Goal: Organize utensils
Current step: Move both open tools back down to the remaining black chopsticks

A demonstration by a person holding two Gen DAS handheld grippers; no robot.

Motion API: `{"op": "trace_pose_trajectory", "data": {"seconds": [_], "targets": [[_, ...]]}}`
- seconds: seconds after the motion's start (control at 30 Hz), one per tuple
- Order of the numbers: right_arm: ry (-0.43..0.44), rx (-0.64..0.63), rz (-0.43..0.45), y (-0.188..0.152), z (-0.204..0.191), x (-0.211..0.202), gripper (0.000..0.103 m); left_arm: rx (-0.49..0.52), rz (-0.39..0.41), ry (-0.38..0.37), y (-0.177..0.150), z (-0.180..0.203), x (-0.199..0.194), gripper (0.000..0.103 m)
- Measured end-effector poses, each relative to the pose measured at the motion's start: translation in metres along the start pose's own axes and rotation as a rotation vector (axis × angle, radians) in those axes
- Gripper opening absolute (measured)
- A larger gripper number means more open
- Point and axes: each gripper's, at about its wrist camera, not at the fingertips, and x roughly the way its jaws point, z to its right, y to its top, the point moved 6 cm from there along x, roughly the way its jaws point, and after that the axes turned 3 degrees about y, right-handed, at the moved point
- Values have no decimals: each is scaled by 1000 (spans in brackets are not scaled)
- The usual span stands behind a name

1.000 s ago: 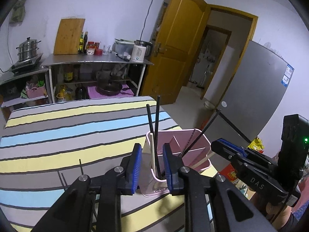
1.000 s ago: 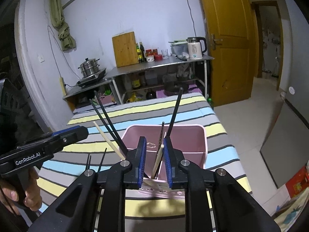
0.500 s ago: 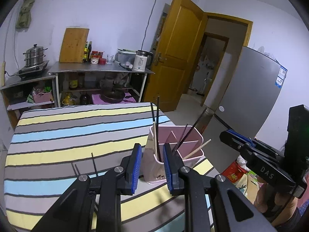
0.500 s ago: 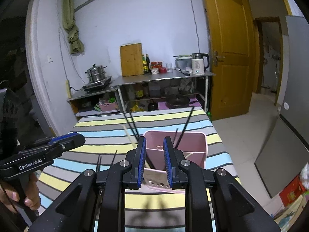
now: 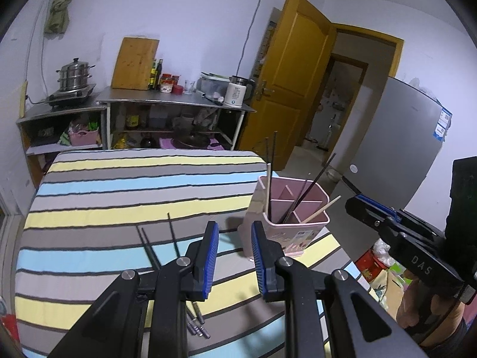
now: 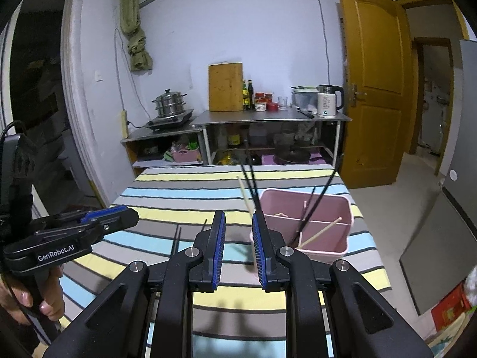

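A pink divided utensil holder (image 5: 298,229) stands near the right edge of the striped table (image 5: 119,185). Black and wooden chopsticks stick up out of it. It also shows in the right wrist view (image 6: 322,229). Loose black chopsticks (image 5: 155,247) lie on the cloth to its left, partly hidden under my left gripper (image 5: 234,235), and show in the right wrist view (image 6: 179,235). My left gripper is open and empty, held above the table left of the holder. My right gripper (image 6: 238,223) is open and empty, back from the holder.
Metal shelves (image 5: 167,110) with a steamer pot (image 5: 74,74), cutting board, bottles and kettle stand beyond the table's far end. A yellow door (image 5: 286,83) and a grey fridge (image 5: 396,143) are to the right. The table's right edge drops to the floor.
Both grippers have pulled back and up from the holder. Their jaws have opened wider. The loose chopsticks on the cloth have come into fuller view.
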Motion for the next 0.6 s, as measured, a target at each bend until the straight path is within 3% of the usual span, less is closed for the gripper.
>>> {"op": "trace_pose_trajectory", "data": {"seconds": [0.6], "targets": [[63, -49, -82, -25, -35, 37, 19, -84, -54, 57, -34, -49, 10, 22]]}}
